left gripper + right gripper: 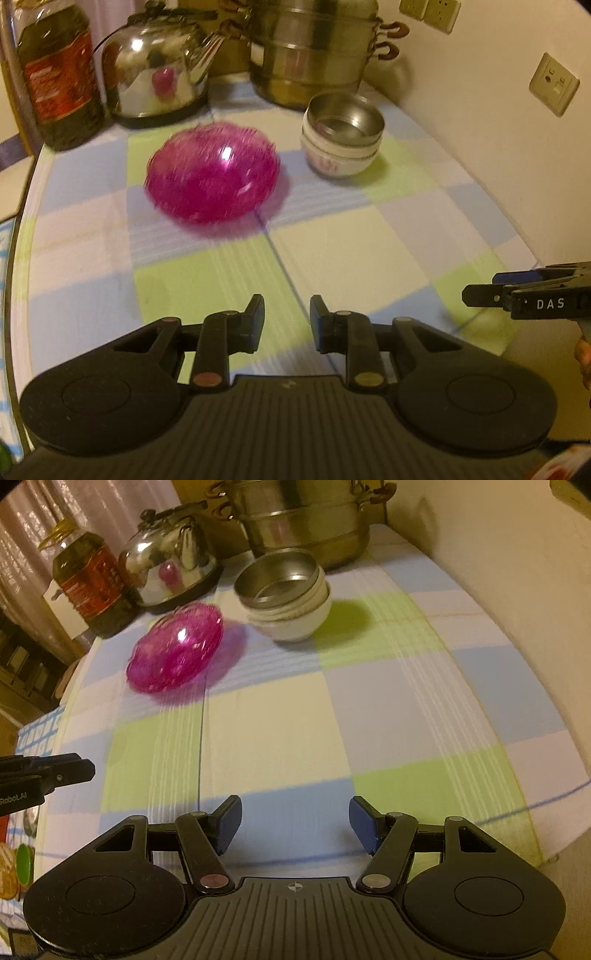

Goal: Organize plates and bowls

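on the checked tablecloth (332,236), towards the back, sits our stack of bowls (341,134): a steel bowl (279,578) nested on top of 2 white ones, just in front of the big steamer pot (314,48). beside it, a little apart and nearer the kettle (155,70), lies the pink plastic bowl (213,173), which looks to be upside down, though blur makes that hard to swear to. both of our tools hang empty over the bare cloth well short of the dishes: the left gripper (287,321) has its jaws parted only a little with nothing between them, and the right gripper (295,823) stands clearly wider, also holding nothing. we judge the step in hand to be the reach for the pink bowl. to do it well we should open the left jaws wider before arriving, come in low at the rim rather than the slick dome, and pinch 1 edge firmly. keep clear of the oil bottle (59,74), and steady the stack with the right tool if we nest it there.
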